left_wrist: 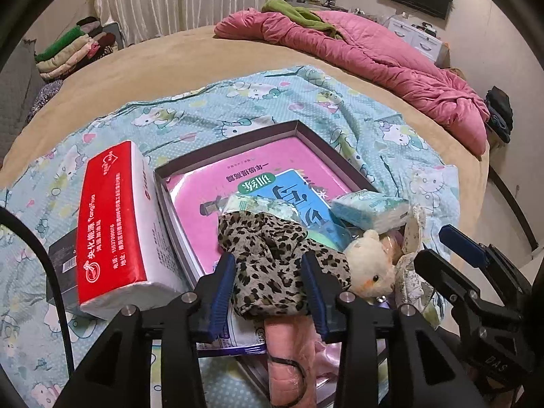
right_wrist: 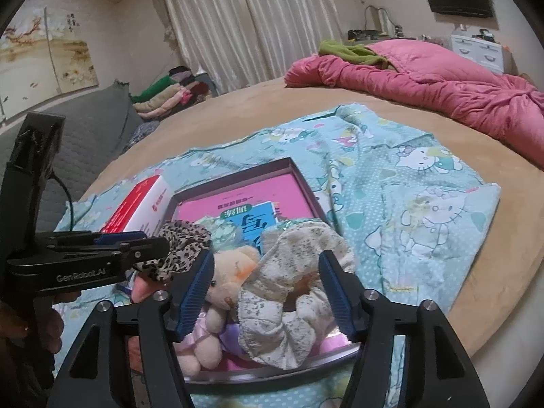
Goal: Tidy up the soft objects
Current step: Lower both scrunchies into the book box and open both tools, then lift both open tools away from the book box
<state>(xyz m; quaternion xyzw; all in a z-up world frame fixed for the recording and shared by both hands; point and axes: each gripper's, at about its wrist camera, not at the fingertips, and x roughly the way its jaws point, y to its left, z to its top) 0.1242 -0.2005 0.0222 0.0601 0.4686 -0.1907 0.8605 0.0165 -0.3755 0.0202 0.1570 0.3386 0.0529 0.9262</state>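
Note:
A leopard-print scrunchie (left_wrist: 272, 255) lies in the shallow dark-rimmed box (left_wrist: 299, 125), on top of pink and blue books. My left gripper (left_wrist: 268, 261) stands over it, jaws apart, with the scrunchie loose between the blue pads. A cream plush toy (right_wrist: 227, 282) and a white floral scrunchie (right_wrist: 289, 306) rest at the box's near corner. They lie between the wide-spread jaws of my right gripper (right_wrist: 266, 256), which does not squeeze them. In the right wrist view the left gripper (right_wrist: 153, 241) comes in from the left, beside the leopard scrunchie (right_wrist: 183, 241).
A red and white tissue pack (left_wrist: 115, 224) leans on the box's left side, next to a small black box (left_wrist: 63, 258). Small tissue packets (left_wrist: 374, 209) lie in the box. A cartoon-cat sheet (right_wrist: 425, 187) covers the bed. A pink quilt (right_wrist: 442, 81) and folded clothes (right_wrist: 163, 95) lie beyond.

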